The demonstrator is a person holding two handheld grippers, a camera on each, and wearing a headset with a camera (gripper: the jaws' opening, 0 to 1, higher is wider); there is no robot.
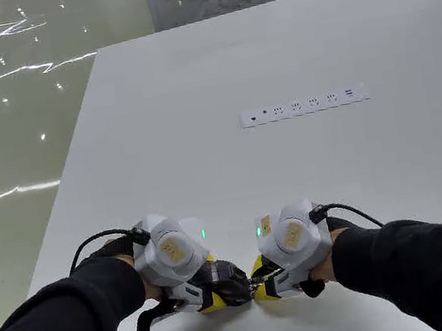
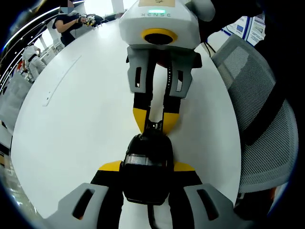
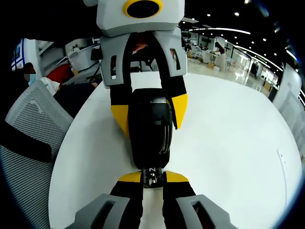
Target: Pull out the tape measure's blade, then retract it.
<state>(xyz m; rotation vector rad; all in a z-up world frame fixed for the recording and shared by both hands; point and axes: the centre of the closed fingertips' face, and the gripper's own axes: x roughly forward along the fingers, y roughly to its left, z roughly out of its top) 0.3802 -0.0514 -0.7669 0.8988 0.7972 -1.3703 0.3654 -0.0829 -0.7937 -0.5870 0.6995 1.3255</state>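
Since anchor is needed for pull, tape measure case (image 3: pixel 150 126) is clamped by left gripper (image 2: pixel 145 167), blade (image 2: pixel 153 125) at its 12 o'clock pinched tight by right gripper (image 3: pixel 152 180).

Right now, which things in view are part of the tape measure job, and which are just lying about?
In the job: tape measure, clamped in the left gripper; its blade, pinched at the tip by the right gripper.
Lying about: power strip on the table; mesh chair beside it.
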